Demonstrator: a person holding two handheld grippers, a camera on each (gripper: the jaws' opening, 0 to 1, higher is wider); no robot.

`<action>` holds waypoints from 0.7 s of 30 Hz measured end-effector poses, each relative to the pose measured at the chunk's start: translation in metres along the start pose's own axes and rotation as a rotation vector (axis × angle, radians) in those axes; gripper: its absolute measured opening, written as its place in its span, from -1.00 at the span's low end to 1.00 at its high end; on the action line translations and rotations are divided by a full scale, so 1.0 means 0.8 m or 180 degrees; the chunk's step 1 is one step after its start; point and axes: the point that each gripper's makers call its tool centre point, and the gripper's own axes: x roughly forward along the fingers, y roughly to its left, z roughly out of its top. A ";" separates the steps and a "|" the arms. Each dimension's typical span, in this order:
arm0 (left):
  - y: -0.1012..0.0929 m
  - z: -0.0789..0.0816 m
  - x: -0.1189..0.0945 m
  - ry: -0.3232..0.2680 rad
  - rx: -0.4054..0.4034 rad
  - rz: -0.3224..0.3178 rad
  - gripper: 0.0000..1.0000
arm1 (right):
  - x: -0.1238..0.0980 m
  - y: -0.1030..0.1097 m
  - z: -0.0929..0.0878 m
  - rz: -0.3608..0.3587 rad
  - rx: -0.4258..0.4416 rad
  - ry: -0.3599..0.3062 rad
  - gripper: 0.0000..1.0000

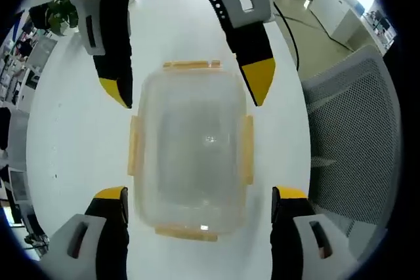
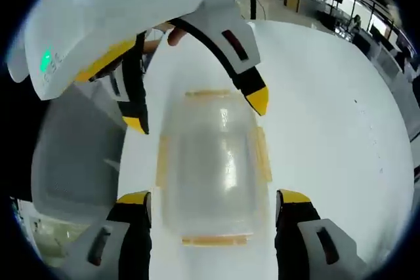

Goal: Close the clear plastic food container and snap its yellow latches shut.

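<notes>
Clear rectangular plastic food container (image 1: 190, 145) with yellow latches (image 1: 246, 149) sits on white table (image 1: 72, 129), lid on. Left hand-held gripper (image 1: 197, 204) released, jaws astride container. Right hand-held gripper (image 2: 213, 204) released likewise, opposite end.

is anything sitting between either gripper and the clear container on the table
Nothing visible. The left gripper and right gripper each hang open over the clear container, jaws straddling it from opposite ends. Only bare white table surrounds it and its yellow latches.

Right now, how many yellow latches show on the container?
4 on the container: far latch, near latch, left latch, right latch.
</notes>
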 end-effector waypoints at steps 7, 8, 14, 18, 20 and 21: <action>0.002 -0.005 0.005 0.0028 0.0045 -0.0002 0.80 | 0.008 -0.003 -0.004 -0.0101 -0.0054 0.0039 0.56; 0.002 -0.007 0.007 0.0045 0.0065 -0.0006 0.79 | 0.009 -0.002 -0.004 -0.0105 -0.0057 0.0044 0.56; 0.001 -0.008 0.013 0.0032 0.0067 -0.0016 0.75 | 0.017 -0.002 -0.011 -0.0163 -0.0136 0.0131 0.56; 0.002 -0.006 0.017 0.0015 0.0071 0.0001 0.74 | 0.020 -0.003 -0.013 -0.0173 -0.0113 0.0131 0.56; 0.003 -0.004 0.019 0.0008 0.0076 0.0023 0.73 | 0.020 -0.004 -0.013 -0.0177 -0.0097 0.0130 0.56; 0.002 -0.003 0.019 0.0008 0.0078 0.0027 0.72 | 0.020 -0.004 -0.013 -0.0176 -0.0096 0.0131 0.56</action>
